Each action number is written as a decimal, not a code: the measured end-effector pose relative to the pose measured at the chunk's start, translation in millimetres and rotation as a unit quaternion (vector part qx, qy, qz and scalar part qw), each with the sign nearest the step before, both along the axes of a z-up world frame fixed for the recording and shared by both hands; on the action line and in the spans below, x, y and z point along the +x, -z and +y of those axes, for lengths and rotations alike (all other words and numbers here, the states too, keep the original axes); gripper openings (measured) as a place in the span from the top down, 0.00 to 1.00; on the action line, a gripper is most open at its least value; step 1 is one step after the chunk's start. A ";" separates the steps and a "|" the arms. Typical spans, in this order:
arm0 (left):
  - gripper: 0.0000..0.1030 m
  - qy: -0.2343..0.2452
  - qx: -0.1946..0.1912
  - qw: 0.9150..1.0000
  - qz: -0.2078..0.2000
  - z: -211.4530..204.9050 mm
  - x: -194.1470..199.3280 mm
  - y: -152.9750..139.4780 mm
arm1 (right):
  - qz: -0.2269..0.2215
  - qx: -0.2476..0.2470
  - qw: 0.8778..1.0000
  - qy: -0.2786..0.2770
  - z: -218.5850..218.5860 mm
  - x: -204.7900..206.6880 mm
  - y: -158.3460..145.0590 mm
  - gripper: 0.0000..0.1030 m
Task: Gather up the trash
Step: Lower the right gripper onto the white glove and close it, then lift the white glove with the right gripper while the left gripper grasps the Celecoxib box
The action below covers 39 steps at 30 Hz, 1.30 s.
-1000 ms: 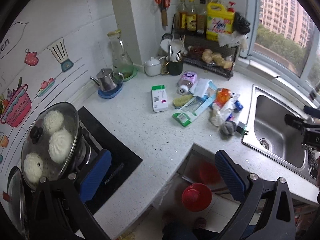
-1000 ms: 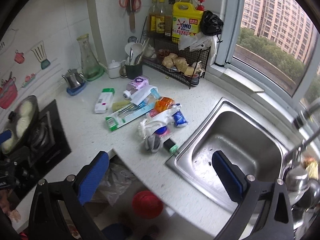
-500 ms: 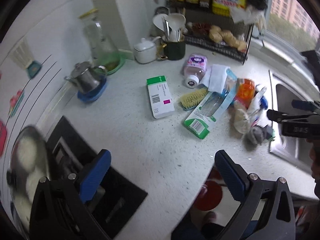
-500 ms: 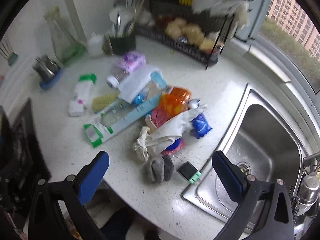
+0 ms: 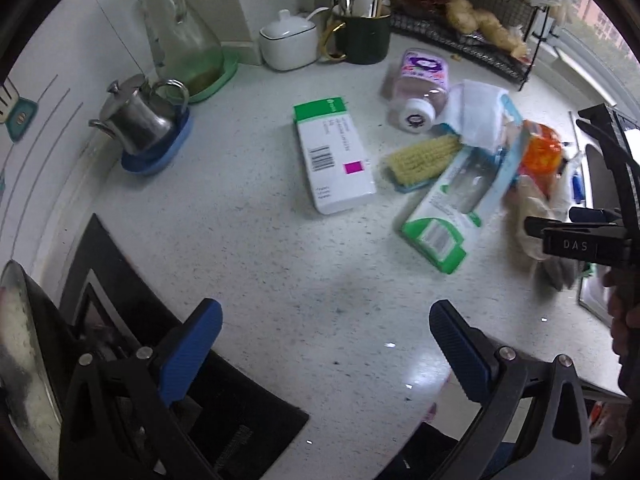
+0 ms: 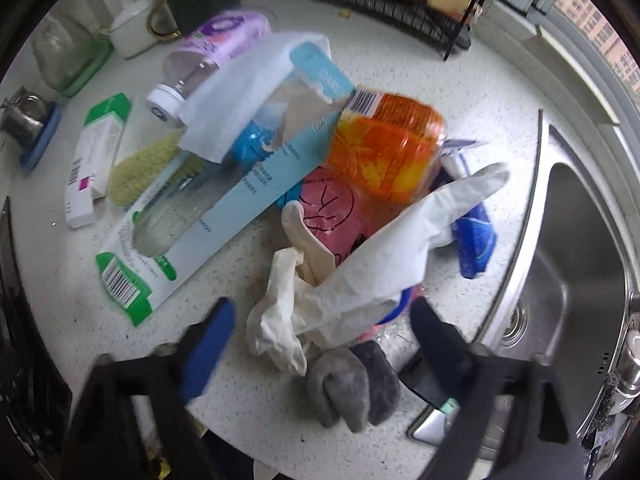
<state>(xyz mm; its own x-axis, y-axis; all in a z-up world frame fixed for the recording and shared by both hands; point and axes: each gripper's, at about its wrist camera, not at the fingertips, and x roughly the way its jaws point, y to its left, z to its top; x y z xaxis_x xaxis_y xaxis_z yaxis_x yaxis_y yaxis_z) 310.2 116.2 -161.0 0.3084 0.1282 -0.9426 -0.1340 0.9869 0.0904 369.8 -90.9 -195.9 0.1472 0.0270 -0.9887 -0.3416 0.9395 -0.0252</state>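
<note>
R gripper [image 6: 320,344] at lower centre of right-wrist view, pointing down over the trash heap; jaws apart and have just been closing in, blue pads either side of a crumpled white glove [image 6: 360,276] and grey sock wad [image 6: 352,384], pads not pressing on either as far as can be seen. Just past glove: pink bag [image 6: 336,208], orange wrapper [image 6: 388,148], blue packet [image 6: 476,244] toward right. Left of centre: long green/blue brush pack [image 6: 192,236], white cloth [image 6: 248,92] on top of it, purple-label bottle [image 6: 208,48] upper left. Steel sink [image 6: 576,264] on right edge. L gripper [image 5: 326,344] at bottom of left-wrist view, jaws wide apart, nothing betw. them, over bare speckled tabletop [image 5: 240,248]. Beyond it, centre frame: white/green med box [image 5: 336,160], scrub brush [image 5: 424,156] beside it. Upper left: steel teapot [image 5: 136,120] on blue tray, glass carafe [image 5: 180,40]. Top: white sugar pot [image 5: 288,40], dark utensil mug [image 5: 360,36]. Black hob [image 5: 192,384] at lower left.
</note>
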 end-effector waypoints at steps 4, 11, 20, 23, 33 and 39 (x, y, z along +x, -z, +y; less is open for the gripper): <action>0.00 0.017 -0.005 1.000 -0.007 0.5 2.7 -2.4 | -0.005 -0.012 1.000 0.006 0.3 1.8 1.5 0.47; 0.00 0.012 -0.012 1.000 -0.003 0.3 9.6 -2.3 | -0.020 0.001 1.000 0.006 -6.6 -0.3 -6.5 0.80; 0.00 -0.012 -0.034 0.999 0.000 5.0 9.6 -4.1 | -0.063 0.038 0.997 0.006 -29.3 -19.7 -36.4 0.94; 0.00 -0.014 -0.031 0.999 0.003 4.7 12.6 -4.2 | -0.079 0.055 0.995 0.007 -32.8 -23.9 -60.4 0.94; 0.00 -0.029 -0.032 0.999 0.011 14.0 56.6 4.0 | -0.117 0.084 0.989 0.019 -41.0 -39.0 -93.5 0.94; 0.00 -0.048 -0.032 0.998 0.031 28.8 103.9 31.8 | -0.128 0.098 0.986 0.028 -39.0 -31.5 -91.2 0.94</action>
<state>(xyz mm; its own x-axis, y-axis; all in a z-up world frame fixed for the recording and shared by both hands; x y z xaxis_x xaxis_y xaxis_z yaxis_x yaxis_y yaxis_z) 414.1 145.0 -192.9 0.2386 0.0925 -0.9667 -0.2246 0.9737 0.0378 338.3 -129.9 -104.7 0.3990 0.1986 -0.8952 -0.2946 0.9523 0.0800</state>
